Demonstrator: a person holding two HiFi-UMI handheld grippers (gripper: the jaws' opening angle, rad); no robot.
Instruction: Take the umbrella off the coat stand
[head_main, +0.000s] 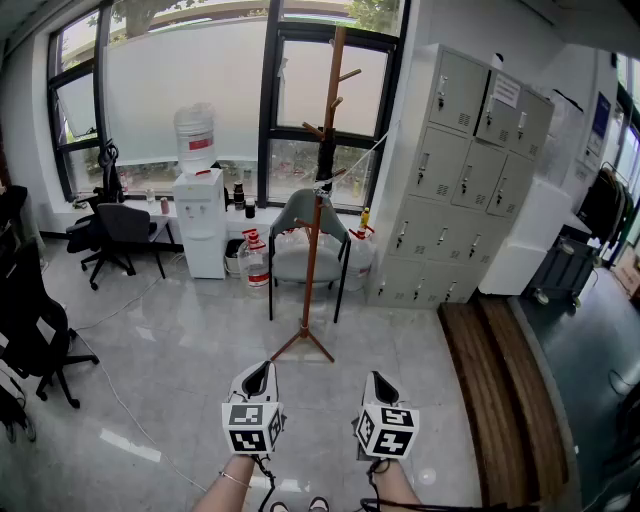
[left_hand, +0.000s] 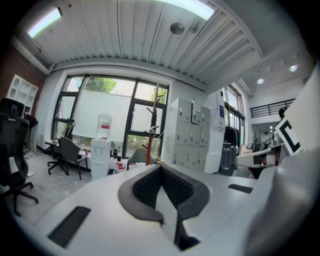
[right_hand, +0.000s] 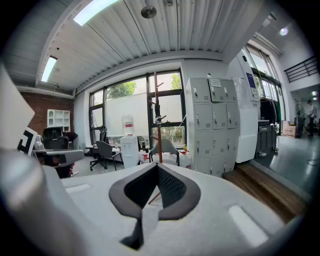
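Note:
A tall wooden coat stand (head_main: 312, 250) stands on the tiled floor before the window. A dark folded umbrella (head_main: 326, 160) hangs from its upper pegs. My left gripper (head_main: 262, 370) and right gripper (head_main: 378, 378) are held side by side low in the head view, well short of the stand and pointing towards it. Both are shut with nothing between the jaws. In the left gripper view the stand (left_hand: 148, 146) and umbrella (left_hand: 154, 116) show far off above the shut left gripper (left_hand: 160, 166). The right gripper view has the stand (right_hand: 159, 145) and umbrella (right_hand: 156, 107) straight ahead of the right gripper (right_hand: 157, 165).
A grey chair (head_main: 305, 235) stands just behind the stand, with water bottles (head_main: 255, 262) beside it. A water dispenser (head_main: 198, 225) is to the left, grey lockers (head_main: 460, 170) to the right. A wooden step (head_main: 500, 400) runs along the right. Office chairs (head_main: 120, 235) stand at left.

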